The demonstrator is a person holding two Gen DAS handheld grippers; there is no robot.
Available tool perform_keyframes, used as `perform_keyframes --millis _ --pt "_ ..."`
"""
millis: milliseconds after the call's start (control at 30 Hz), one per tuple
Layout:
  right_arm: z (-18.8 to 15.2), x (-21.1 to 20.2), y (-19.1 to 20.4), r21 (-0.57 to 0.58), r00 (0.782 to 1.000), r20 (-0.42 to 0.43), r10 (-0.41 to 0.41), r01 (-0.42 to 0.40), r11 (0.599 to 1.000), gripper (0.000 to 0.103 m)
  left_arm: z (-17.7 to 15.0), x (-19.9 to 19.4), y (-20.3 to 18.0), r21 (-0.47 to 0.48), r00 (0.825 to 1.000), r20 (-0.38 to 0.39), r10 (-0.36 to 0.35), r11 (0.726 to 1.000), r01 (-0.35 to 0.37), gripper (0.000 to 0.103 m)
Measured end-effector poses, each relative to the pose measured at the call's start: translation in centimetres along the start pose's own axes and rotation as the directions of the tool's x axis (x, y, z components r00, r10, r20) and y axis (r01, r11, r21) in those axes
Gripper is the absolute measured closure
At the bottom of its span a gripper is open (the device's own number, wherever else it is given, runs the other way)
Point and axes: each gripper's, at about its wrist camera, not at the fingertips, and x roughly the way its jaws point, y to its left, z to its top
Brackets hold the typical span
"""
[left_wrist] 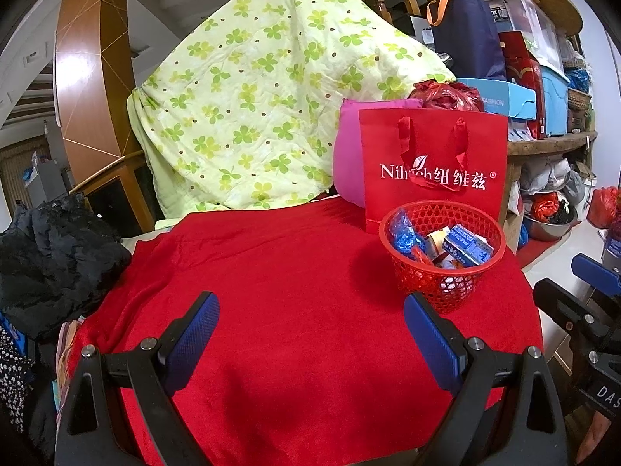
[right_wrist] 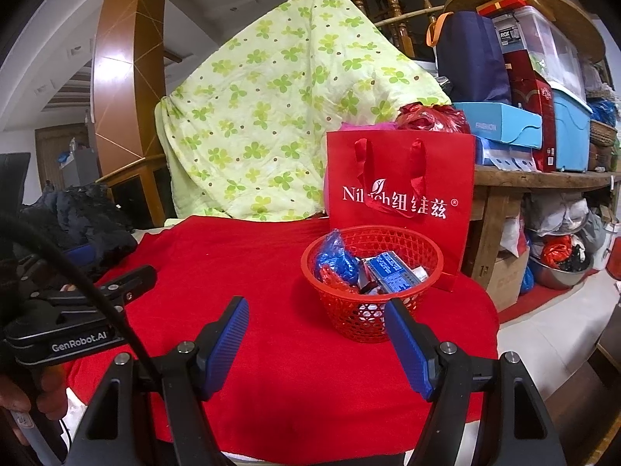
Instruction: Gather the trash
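Observation:
A red mesh basket (left_wrist: 434, 295) stands on the red cloth (left_wrist: 291, 272) at the right and also shows in the right wrist view (right_wrist: 349, 322). It holds trash: a crumpled blue wrapper (left_wrist: 403, 235) (right_wrist: 335, 262), a blue box (left_wrist: 467, 246) (right_wrist: 392, 273) and small packets. My left gripper (left_wrist: 310, 312) is open and empty above the cloth, left of the basket. My right gripper (right_wrist: 316, 316) is open and empty just in front of the basket. The left gripper's body (right_wrist: 70, 318) shows at the left of the right wrist view.
A red paper gift bag (left_wrist: 434, 171) (right_wrist: 399, 198) stands right behind the basket, with a pink cushion (left_wrist: 347, 155) beside it. A green floral quilt (left_wrist: 252, 97) hangs at the back. Dark clothes (left_wrist: 50, 256) lie left. Cluttered wooden shelves (right_wrist: 543, 116) stand right.

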Motion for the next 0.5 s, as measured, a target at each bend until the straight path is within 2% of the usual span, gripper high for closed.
perform_keyframes --millis 500 --pt "1.4 2.2 -0.5 0.011 0.999 -0.022 -0.033 0.033 0.999 0.028 1.0 2.3 -0.1 0.000 0.999 -0.015 -0.031 1.000 0.031 0.007"
